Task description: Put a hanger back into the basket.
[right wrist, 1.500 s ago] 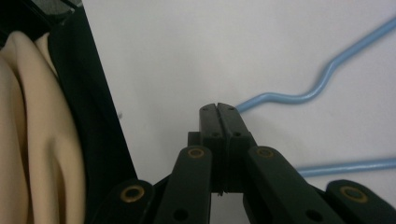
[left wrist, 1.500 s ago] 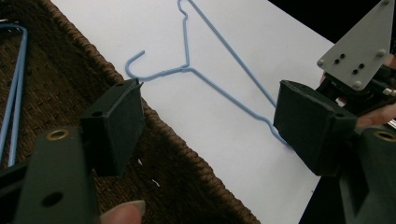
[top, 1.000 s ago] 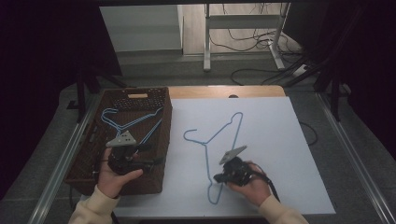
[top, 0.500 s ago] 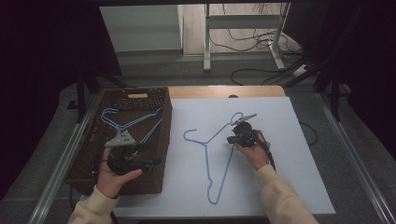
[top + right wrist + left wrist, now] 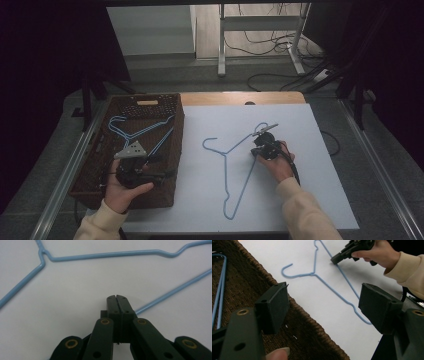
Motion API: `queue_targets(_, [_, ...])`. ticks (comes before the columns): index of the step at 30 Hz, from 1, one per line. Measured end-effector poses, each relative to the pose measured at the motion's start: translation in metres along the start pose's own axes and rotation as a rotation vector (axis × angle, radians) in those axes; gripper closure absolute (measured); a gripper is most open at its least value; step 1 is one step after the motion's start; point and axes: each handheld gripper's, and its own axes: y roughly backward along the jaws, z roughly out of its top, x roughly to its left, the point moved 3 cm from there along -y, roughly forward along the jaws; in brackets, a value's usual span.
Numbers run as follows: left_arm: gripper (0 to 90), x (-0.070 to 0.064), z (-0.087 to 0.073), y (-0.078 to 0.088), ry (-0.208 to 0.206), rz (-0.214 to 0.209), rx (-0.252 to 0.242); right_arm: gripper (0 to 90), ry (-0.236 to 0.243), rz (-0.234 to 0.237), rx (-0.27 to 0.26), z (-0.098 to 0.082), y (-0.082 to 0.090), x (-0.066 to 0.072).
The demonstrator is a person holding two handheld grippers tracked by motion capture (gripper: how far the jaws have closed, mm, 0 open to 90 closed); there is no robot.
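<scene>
A light blue wire hanger (image 5: 243, 185) lies flat on the white sheet (image 5: 310, 165), its hook pointing left. My right gripper (image 5: 254, 151) is shut, and its tips sit at the hanger's long bar near the upper end. In the right gripper view its closed jaws (image 5: 116, 298) cover the wire (image 5: 100, 255), which runs out from under them to the right. Whether they pinch the wire is unclear. My left gripper (image 5: 162, 169) is held open over the right rim of the brown wicker basket (image 5: 178, 130). Nothing is between its pads (image 5: 272, 307).
More blue hangers (image 5: 135, 131) lie in the basket at the table's left. A strip of wooden tabletop (image 5: 240, 98) shows beyond the sheet. A metal stand and cables (image 5: 280, 75) are on the floor behind. The sheet is bare to the right of the hanger.
My right hand has moved from the hanger's lower end up along it to the upper part of the long bar. The hanger and the left hand have stayed put.
</scene>
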Motion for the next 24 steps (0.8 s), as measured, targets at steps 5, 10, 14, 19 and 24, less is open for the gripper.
queue_targets(5, [24.4,0.0,0.001,0.001,0.002,-0.003,-0.002,90.0,-0.059,-0.012,0.009,-0.023,0.02,-0.01])
queue_targets(10, [24.4,-0.001,0.003,-0.001,-0.003,-0.007,-0.002,90.0,-0.098,-0.024,0.02,-0.043,0.031,-0.019])
queue_targets(14, [24.4,-0.002,0.004,-0.003,-0.007,-0.011,0.002,90.0,-0.078,0.003,-0.046,-0.035,0.038,-0.015])
queue_targets(19, [24.4,-0.001,0.003,-0.004,-0.005,-0.012,0.003,88.5,-0.009,0.072,-0.077,-0.014,0.032,0.004])
queue_targets(24, [24.4,0.001,0.003,-0.003,-0.002,-0.013,0.0,77.3,0.075,0.117,-0.09,0.016,0.022,0.025])
